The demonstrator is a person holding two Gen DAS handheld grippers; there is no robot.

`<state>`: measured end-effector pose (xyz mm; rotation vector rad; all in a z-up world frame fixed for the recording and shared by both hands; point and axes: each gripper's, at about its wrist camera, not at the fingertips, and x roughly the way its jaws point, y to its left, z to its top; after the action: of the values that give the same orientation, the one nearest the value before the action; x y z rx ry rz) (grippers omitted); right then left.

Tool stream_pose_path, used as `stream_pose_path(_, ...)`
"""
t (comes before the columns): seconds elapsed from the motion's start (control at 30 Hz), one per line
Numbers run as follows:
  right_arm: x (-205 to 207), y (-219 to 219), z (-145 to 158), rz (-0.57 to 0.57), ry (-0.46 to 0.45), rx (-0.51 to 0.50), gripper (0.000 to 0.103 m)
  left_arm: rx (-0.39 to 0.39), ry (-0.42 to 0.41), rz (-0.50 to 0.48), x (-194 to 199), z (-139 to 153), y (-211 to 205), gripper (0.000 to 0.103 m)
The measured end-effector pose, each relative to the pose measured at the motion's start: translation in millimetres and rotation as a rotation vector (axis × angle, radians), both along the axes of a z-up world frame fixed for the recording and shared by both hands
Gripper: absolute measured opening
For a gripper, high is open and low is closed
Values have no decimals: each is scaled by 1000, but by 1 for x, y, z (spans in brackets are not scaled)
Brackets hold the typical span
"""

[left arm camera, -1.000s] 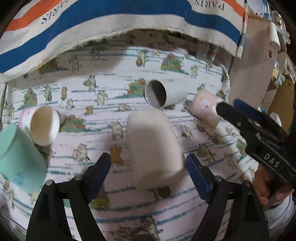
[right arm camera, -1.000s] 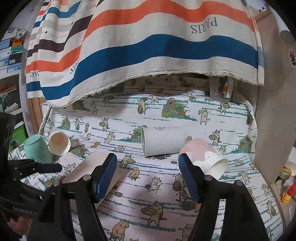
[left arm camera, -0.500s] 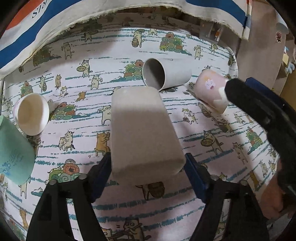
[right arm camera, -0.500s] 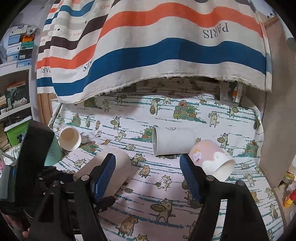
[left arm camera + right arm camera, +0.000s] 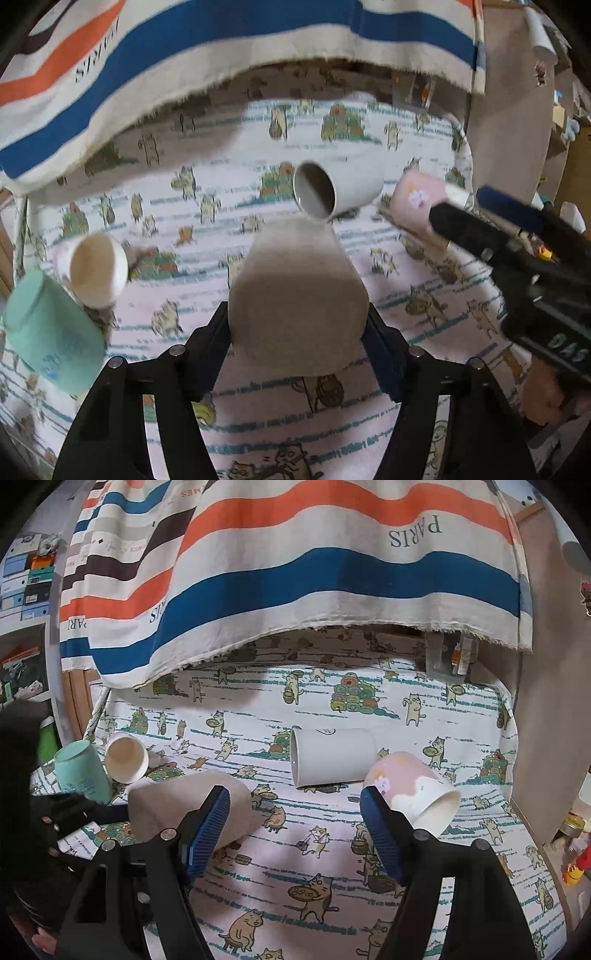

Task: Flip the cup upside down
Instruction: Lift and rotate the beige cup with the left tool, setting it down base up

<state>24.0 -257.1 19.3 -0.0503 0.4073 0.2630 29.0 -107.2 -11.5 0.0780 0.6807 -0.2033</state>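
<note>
The left claw (image 5: 297, 332) is squeezing the fat beige cup (image 5: 295, 295) between its fingers, tipped on its side. The right claw (image 5: 295, 830) is staying wide open, holding nothing, the beige cup beside its left finger.

A lived-in home room is shown, likely a study or storage corner. A table is covered by a cartoon-cat tablecloth (image 5: 369, 849), with several cups (image 5: 332, 757) scattered on it. A striped cloth printed "PARIS" (image 5: 332, 572) is draped across the top of the frame. At the upper left, shelves stacked with file boxes (image 5: 24, 579) are seen. At the right edge, a wooden panel (image 5: 546, 701) is decorated with a small sticker, and small bottles (image 5: 461, 653) are tucked behind the table.
</note>
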Motion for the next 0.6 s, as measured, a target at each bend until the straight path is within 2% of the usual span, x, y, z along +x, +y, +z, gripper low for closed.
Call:
stream_pose_path(0.2, 5, -3, -2, -29, 16, 3, 75, 27, -89, -5, 1, 21, 3, 66)
stream_pose_path(0.6, 13, -3, -10, -58, 51, -13, 75, -10, -138, -17, 17, 54, 9, 66)
